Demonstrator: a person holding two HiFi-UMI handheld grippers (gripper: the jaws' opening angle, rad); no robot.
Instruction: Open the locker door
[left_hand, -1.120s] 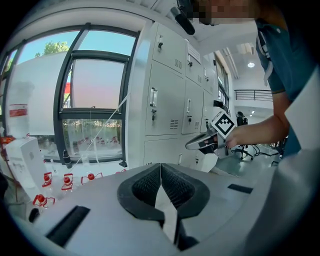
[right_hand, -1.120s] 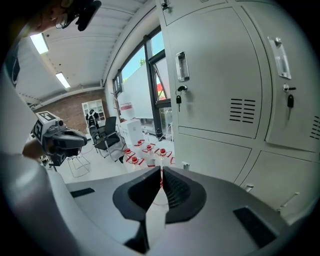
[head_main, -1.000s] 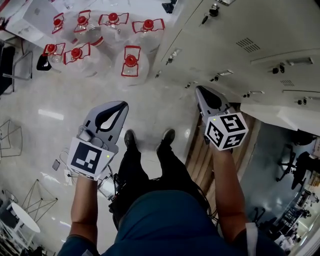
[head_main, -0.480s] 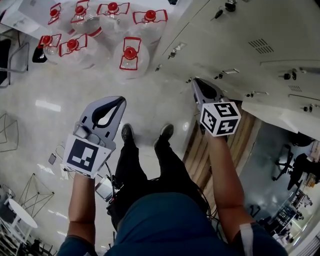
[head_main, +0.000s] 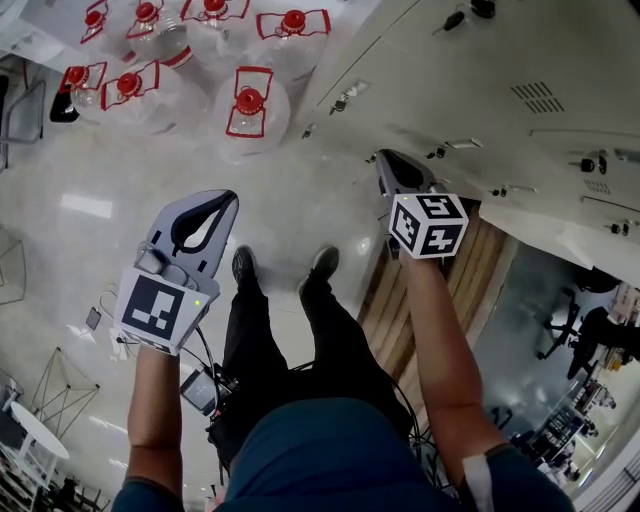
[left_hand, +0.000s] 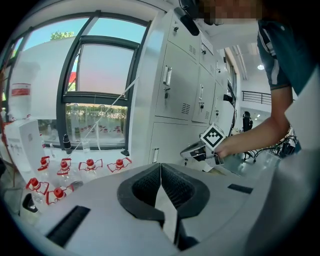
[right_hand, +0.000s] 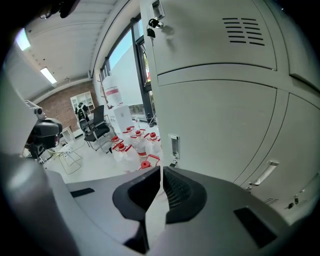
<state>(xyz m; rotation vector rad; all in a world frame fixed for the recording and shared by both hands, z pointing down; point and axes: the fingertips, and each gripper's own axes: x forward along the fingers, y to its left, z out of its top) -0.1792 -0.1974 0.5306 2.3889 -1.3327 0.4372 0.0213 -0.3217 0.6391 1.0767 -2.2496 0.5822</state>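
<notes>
I'm in the approach step: no door is touched yet. The bank of pale grey metal lockers (head_main: 520, 60) fills the head view from twelve to three o'clock. The door I take as my target, the lower pale grey locker door (right_hand: 220, 120), stands shut. In the right gripper view its small recessed latch plate (right_hand: 173, 145) sits at twelve o'clock just above my right gripper (right_hand: 161, 172), near but apart. That gripper's jaws are pressed together on nothing. The left gripper (left_hand: 160, 167) is likewise closed and empty, held over the floor at nine o'clock in the head view, with the clear plastic water bottles with red caps (head_main: 248, 105) at eleven. Next, I judge, the right jaws must spread, line up with the latch and close on it — then draw the door outward.
</notes>
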